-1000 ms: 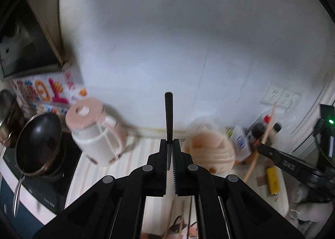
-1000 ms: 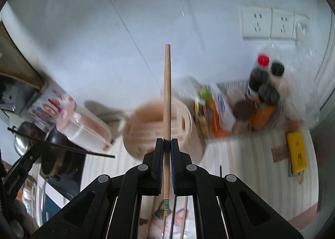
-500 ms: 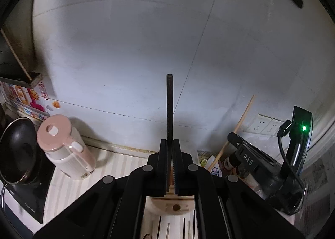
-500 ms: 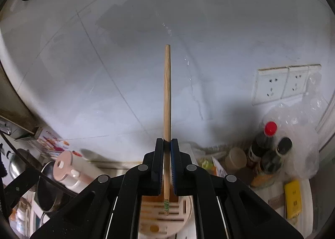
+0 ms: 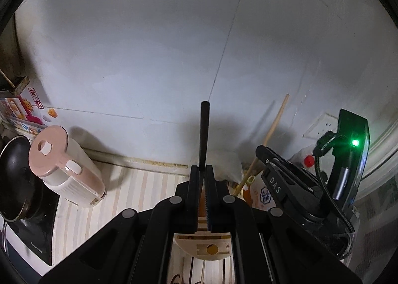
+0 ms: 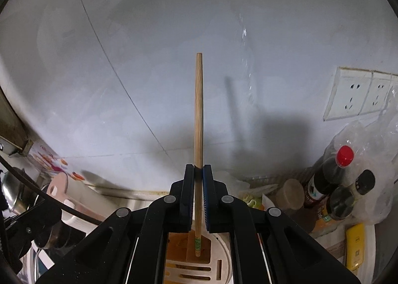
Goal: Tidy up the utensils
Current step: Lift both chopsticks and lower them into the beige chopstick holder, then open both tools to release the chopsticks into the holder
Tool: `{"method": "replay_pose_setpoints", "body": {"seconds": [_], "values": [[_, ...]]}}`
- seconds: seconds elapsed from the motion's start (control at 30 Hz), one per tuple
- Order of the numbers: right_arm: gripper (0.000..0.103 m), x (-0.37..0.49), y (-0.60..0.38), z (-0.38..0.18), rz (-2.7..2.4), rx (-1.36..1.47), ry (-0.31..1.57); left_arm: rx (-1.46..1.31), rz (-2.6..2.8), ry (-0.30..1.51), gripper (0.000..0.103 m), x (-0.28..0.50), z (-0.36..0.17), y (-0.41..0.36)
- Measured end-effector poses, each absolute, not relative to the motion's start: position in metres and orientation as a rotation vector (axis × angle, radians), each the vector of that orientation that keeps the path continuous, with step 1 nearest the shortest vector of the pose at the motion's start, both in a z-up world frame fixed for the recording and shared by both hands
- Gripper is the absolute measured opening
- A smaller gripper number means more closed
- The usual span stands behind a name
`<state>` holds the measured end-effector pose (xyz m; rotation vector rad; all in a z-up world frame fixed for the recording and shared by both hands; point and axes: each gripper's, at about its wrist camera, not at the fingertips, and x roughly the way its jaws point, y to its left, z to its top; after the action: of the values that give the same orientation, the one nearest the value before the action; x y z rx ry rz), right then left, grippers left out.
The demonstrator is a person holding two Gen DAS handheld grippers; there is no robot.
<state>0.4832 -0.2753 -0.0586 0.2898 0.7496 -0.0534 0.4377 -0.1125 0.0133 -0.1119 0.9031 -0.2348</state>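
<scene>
Above slotted holder (image 6: pixel 219 269): right claw (image 6: pixel 198 179) grips wooden chopstick (image 6: pixel 198 115); left claw (image 5: pixel 204 179) grips black chopstick (image 5: pixel 204 132).

Your right gripper (image 6: pixel 198 172), wooden chopstick (image 6: pixel 198 110) clamped upright.
Its lower tip hangs over the cream slotted utensil holder (image 6: pixel 219 259); sauce bottles (image 6: pixel 330 174) stand right, beneath wall sockets (image 6: pixel 358 95).

Black left tool (image 5: pixel 204 172) with grey round screws, blue-edged pads, right tool (image 6: pixel 198 172) alike, white "DAS" lettering
</scene>
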Motion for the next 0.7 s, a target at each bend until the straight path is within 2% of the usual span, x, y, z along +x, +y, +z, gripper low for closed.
{"method": "replay_pose_setpoints", "body": {"seconds": [0.13,0.2,0.27,0.3,0.37,0.4,0.43,0.47,0.5,0.53,0.6,0.67,0.7], "values": [[0.007,0.482,-0.278,-0.073,-0.032,0.288,0.798,-0.116,-0.251,0.956,0.002,0.439,0.002,-0.113],[0.007,0.483,-0.278,-0.082,0.004,0.293,0.855,-0.119,-0.237,0.979,0.006,0.438,-0.002,-0.112],[0.010,0.480,-0.280,-0.088,0.014,0.296,0.893,-0.107,-0.211,0.990,0.007,0.434,-0.001,-0.111],[0.015,0.478,-0.282,-0.088,0.018,0.301,0.897,-0.095,-0.199,0.983,0.007,0.430,0.002,-0.109],[0.038,0.470,-0.288,-0.085,0.013,0.315,0.892,-0.077,-0.188,0.952,0.010,0.422,0.010,-0.108],[0.041,0.464,-0.291,-0.082,0.009,0.323,0.883,-0.071,-0.175,0.939,0.015,0.417,0.014,-0.105],[0.044,0.457,-0.295,-0.078,-0.001,0.328,0.875,-0.065,-0.166,0.928,0.033,0.413,0.016,-0.102],[0.046,0.453,-0.298,-0.075,-0.011,0.335,0.872,-0.061,-0.151,0.914,0.060,0.409,0.018,-0.098],[0.047,0.445,-0.302,-0.072,-0.019,0.349,0.864,-0.067,-0.134,0.894,0.069,0.404,0.019,-0.093],[0.051,0.436,-0.304,-0.068,-0.033,0.349,0.858,-0.077,-0.121,0.871,0.075,0.398,0.020,-0.087],[0.057,0.420,-0.308,-0.064,-0.059,0.348,0.850,-0.077,-0.100,0.846,0.077,0.389,0.017,-0.079],[0.067,0.400,-0.311,-0.062,-0.089,0.349,0.846,-0.072,-0.080,0.842,0.100,0.381,0.010,-0.073],[0.068,0.391,-0.312,-0.062,-0.093,0.353,0.842,-0.073,-0.076,0.837,0.103,0.376,0.006,-0.070]]}}
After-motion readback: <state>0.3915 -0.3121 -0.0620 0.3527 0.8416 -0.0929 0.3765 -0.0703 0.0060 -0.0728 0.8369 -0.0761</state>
